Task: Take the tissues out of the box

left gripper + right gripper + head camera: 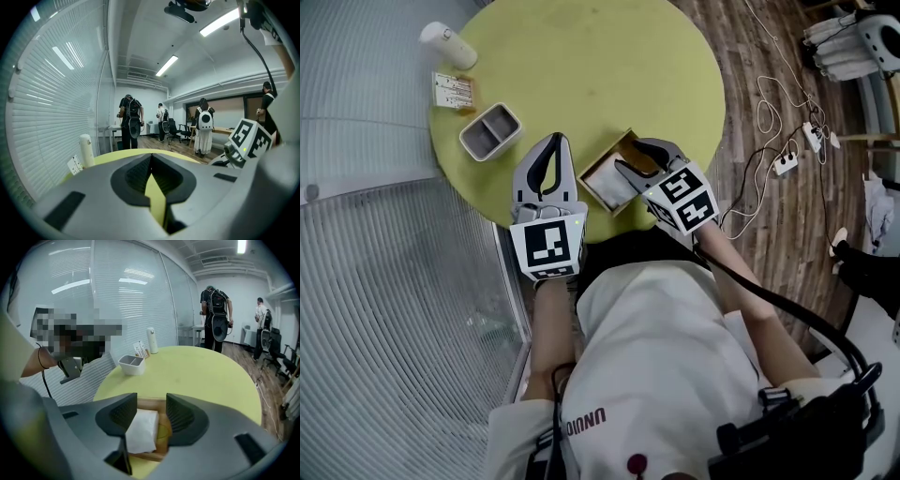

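An open wooden box [598, 161] sits near the front edge of the round yellow-green table [609, 66], with a stack of white tissues [606, 178] inside. My right gripper [636, 159] hangs just over the box, tilted down, jaws open. In the right gripper view the tissues [140, 430] lie in the box [161, 456] below the gap of that gripper [151, 411], and the pads do not touch them. My left gripper [553, 141] hovers left of the box with its fingertips together and nothing held; the left gripper view shows the same gripper [151, 159] shut.
A white two-compartment tray [490, 131], a small printed card pack [453, 91] and a white bottle [448, 44] stand at the table's far left. Cables and a power strip [785, 161] lie on the wooden floor to the right. Several people stand far back in the room.
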`<control>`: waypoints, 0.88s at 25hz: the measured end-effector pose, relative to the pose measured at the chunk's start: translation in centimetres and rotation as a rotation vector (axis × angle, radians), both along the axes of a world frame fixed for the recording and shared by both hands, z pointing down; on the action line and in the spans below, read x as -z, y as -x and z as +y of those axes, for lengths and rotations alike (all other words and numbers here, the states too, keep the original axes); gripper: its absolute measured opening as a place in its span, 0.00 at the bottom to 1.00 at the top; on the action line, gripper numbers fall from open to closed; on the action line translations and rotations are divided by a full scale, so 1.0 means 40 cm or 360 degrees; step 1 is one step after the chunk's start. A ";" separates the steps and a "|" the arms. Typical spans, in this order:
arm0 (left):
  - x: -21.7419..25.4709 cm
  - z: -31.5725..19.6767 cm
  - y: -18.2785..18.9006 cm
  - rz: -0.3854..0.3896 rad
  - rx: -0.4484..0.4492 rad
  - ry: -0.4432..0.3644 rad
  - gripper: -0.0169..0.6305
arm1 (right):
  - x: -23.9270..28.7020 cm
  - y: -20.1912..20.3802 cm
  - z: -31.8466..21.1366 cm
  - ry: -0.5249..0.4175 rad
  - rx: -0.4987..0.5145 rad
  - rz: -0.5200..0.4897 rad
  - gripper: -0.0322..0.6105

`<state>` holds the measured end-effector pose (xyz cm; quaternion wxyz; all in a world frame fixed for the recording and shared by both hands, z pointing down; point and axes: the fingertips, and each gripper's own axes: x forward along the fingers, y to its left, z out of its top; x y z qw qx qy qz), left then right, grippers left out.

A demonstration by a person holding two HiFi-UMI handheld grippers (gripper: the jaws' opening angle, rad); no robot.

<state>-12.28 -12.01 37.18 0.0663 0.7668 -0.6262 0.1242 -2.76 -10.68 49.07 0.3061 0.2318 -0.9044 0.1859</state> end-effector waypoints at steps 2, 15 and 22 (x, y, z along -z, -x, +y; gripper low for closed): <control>-0.004 0.000 0.001 -0.0001 0.0000 0.0002 0.05 | -0.009 0.004 0.004 0.0016 0.0015 0.0018 0.36; -0.027 -0.009 0.008 0.0015 -0.0011 0.0029 0.05 | -0.082 0.008 0.025 0.0122 0.0106 0.0183 0.37; -0.035 -0.010 0.007 0.0021 -0.0022 0.0034 0.05 | -0.118 0.007 0.041 0.0187 0.0143 0.0255 0.37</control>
